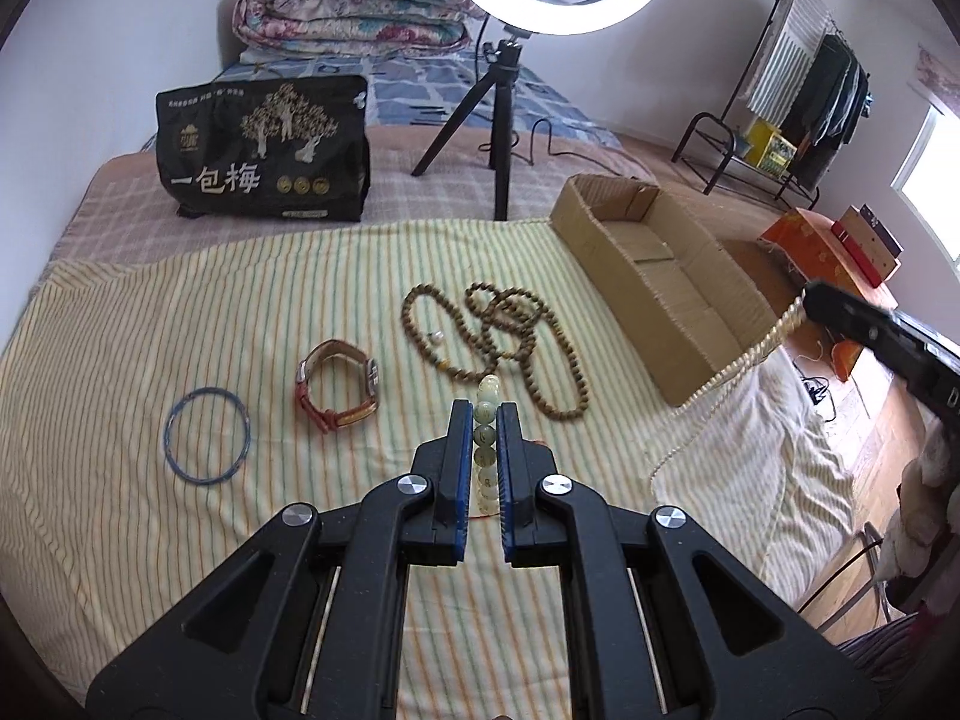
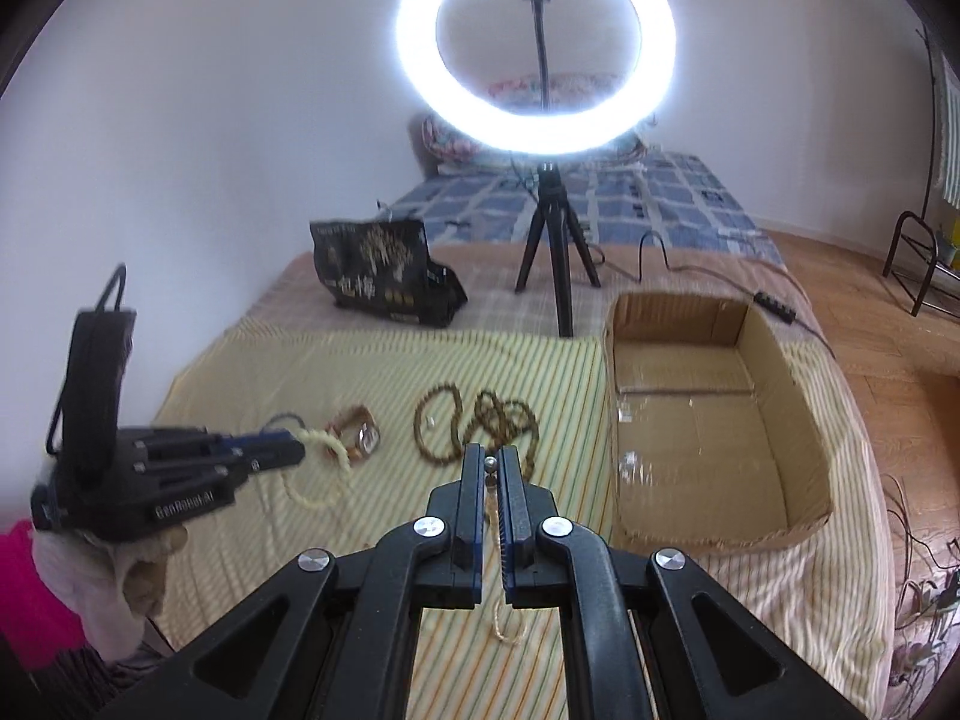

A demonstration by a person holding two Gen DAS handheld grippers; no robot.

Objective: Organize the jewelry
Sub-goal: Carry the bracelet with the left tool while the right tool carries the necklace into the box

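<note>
My left gripper [image 1: 485, 414] is shut on a pale green bead bracelet [image 1: 486, 441], held above the striped cloth; it also shows in the right wrist view [image 2: 327, 450]. My right gripper [image 2: 491, 459] is shut on a cream pearl necklace [image 2: 499, 528], whose strand hangs down from the jaws [image 1: 738, 366]. On the cloth lie a long brown bead necklace [image 1: 510, 336], a red-strap watch [image 1: 342, 387] and a blue bangle [image 1: 207, 435]. An open cardboard box [image 2: 774, 372] sits to the right of them, its floor bare.
A ring light on a black tripod [image 1: 501, 120] stands behind the cloth. A black snack bag [image 1: 264, 150] stands at the back left. A folded quilt [image 1: 354, 12] lies far back. A clothes rack [image 1: 798, 90] and orange boxes [image 1: 828, 246] are at the right.
</note>
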